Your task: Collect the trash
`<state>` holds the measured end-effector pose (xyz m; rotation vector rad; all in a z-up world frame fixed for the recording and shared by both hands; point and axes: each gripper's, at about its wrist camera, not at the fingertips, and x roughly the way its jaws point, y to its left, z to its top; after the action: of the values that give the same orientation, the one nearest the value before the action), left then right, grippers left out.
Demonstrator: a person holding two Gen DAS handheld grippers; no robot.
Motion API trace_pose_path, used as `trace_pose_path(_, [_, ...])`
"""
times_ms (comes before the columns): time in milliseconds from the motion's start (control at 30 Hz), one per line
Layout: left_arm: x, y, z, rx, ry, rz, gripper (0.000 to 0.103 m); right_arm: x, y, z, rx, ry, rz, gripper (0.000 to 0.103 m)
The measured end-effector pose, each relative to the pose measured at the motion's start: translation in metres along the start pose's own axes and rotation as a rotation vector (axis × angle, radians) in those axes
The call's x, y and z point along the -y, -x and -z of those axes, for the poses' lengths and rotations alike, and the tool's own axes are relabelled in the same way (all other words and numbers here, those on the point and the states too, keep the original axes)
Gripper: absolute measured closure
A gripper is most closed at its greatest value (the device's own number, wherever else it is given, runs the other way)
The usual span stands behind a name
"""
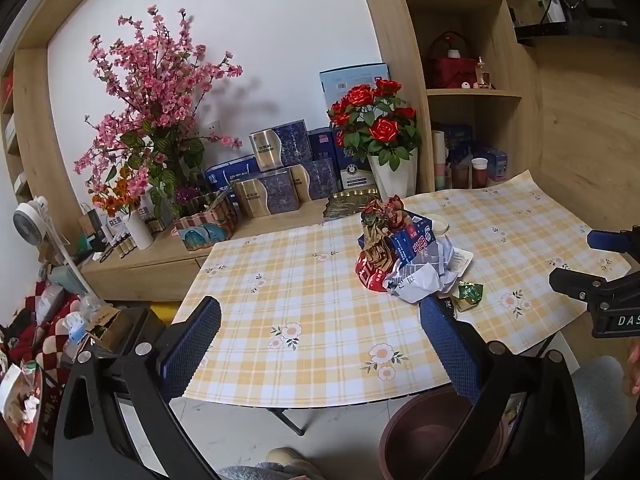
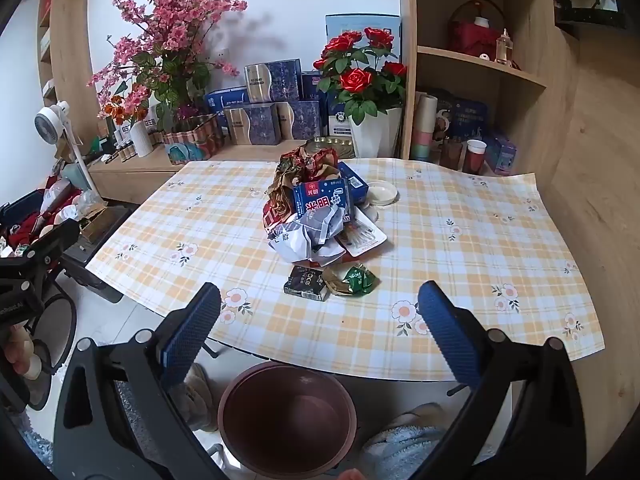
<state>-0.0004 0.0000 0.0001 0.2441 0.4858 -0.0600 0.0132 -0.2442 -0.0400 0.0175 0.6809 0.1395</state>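
Half the brown bin (image 1: 432, 432) hides behind the left hand-held gripper (image 1: 320, 320).

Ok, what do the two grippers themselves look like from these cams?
Both look alike. The left gripper and right gripper each have two flat fingers with blue, dimple-textured pads on black angular arms with silver screw heads. From the left wrist view, the right gripper's black body carries white lettering, partly cut off. No cables show.

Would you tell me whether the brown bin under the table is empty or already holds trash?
Empty: the brown bin shows only its bare inner bottom.
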Motion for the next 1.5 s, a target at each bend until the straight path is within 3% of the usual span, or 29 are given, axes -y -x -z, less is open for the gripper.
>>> trace_pose_path(1500, [-0.008, 0.014, -0.013, 0.017, 0.002, -0.004, 0.005, -0.001, 0.006, -0.006, 0.004, 0.007, 0.002, 0.006])
